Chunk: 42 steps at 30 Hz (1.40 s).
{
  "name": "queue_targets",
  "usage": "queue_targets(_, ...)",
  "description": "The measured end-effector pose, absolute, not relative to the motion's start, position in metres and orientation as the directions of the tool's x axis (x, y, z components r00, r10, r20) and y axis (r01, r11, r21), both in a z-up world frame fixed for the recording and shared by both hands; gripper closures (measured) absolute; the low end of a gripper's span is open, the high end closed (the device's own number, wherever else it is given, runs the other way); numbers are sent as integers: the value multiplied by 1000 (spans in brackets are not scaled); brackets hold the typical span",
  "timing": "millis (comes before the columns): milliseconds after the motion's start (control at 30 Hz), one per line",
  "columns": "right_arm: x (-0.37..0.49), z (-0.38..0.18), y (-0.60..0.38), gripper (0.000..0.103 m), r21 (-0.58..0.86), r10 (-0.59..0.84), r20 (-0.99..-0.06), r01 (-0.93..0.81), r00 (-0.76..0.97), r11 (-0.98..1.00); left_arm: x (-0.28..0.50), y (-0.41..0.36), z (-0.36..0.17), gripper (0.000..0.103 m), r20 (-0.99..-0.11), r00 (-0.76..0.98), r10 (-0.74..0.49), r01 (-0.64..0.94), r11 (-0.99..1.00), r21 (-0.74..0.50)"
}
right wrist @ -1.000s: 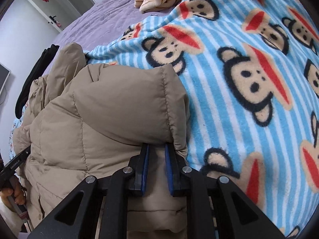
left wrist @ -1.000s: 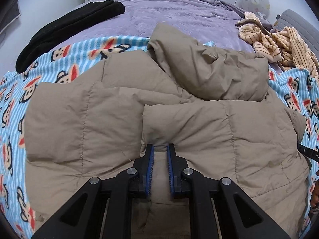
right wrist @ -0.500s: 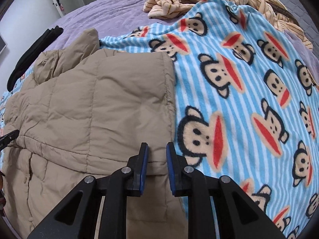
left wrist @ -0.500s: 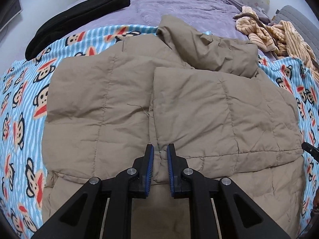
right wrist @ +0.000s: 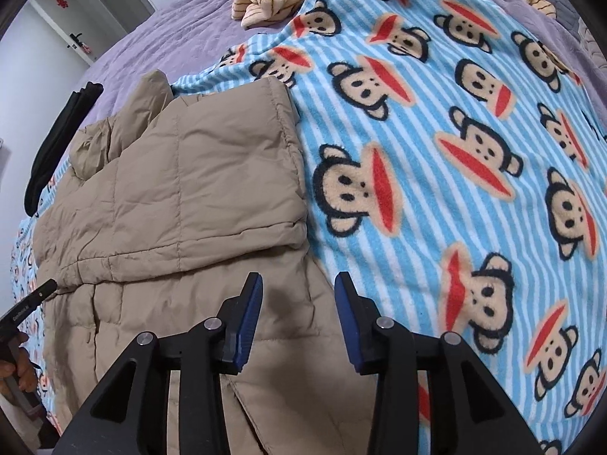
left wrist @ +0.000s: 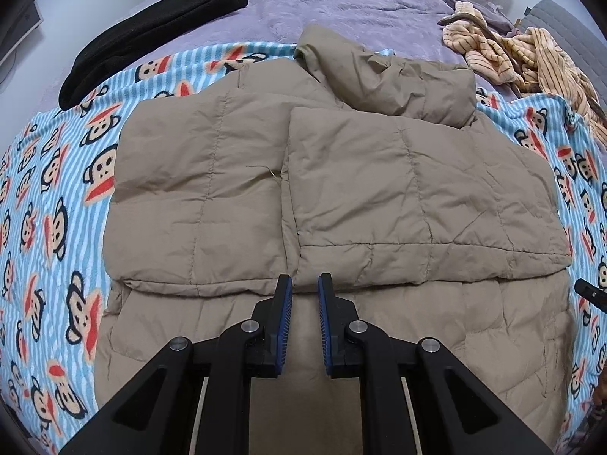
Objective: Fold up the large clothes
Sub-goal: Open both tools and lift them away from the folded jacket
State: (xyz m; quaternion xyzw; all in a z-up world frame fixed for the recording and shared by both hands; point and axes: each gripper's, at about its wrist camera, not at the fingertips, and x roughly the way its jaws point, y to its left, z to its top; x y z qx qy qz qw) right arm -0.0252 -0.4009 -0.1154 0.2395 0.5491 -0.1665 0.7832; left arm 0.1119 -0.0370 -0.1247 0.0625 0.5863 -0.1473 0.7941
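A beige puffer jacket [left wrist: 379, 174] lies on the monkey-print blanket [left wrist: 57, 189], its upper part folded down over the lower part. My left gripper [left wrist: 304, 284] is shut on the hem of that folded layer, with the fabric right at the fingertips. In the right wrist view the jacket [right wrist: 189, 174] lies left of centre on the blanket [right wrist: 455, 151]. Over the jacket's right edge, my right gripper [right wrist: 297, 284] has its jaws opening. Nothing is pressed between its blue pads [right wrist: 250, 314].
A black garment [left wrist: 151, 38] lies at the far left on the purple bed cover [left wrist: 341, 0]. A striped tan garment [left wrist: 531, 57] is heaped at the far right. The left gripper's handle and a hand [right wrist: 15, 371] show at the right view's left edge.
The lifted upper part of the jacket has come down flat onto the lower part. Both grippers drew back and rose. The right jaws spread and let go of the hem.
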Motion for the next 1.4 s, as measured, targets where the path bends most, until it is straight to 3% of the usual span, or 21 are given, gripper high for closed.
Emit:
queue_targets(300, -27, -110, -387, 52, 213, 34, -940, 504, 341, 837, 96, -29, -124, 87, -956, 242, -164, 268, 958, -96)
queue_targets(333, -27, -109, -385, 51, 213, 36, -940, 501, 340, 838, 94, -28, -123, 79, -957, 244, -159, 267, 959, -92)
queue_targets(367, -28, -108, -383, 46, 215, 38, -939, 499, 341, 839, 93, -27, -123, 20, -959, 242, -146, 262, 962, -80)
queue_targets(400, -28, -107, -381, 45, 219, 42, -938, 495, 343, 841, 93, -26, -123, 4, -961, 252, -113, 245, 968, -50)
queue_targets(433, -30, -106, -378, 44, 222, 45, -937, 494, 345, 841, 92, -25, -124, 1, -960, 263, -102, 241, 970, -37)
queue_targets(867, -43, -96, -350, 16, 305, 121, -910, 442, 397, 844, 68, -13, -153, 1, -953, 300, -35, 188, 982, 23)
queue_targets(1400, -74, -92, -306, 16, 419, 196, -870, 471, 452, 776, 32, 32, -149, 1, -957, 276, -91, 246, 969, -22)
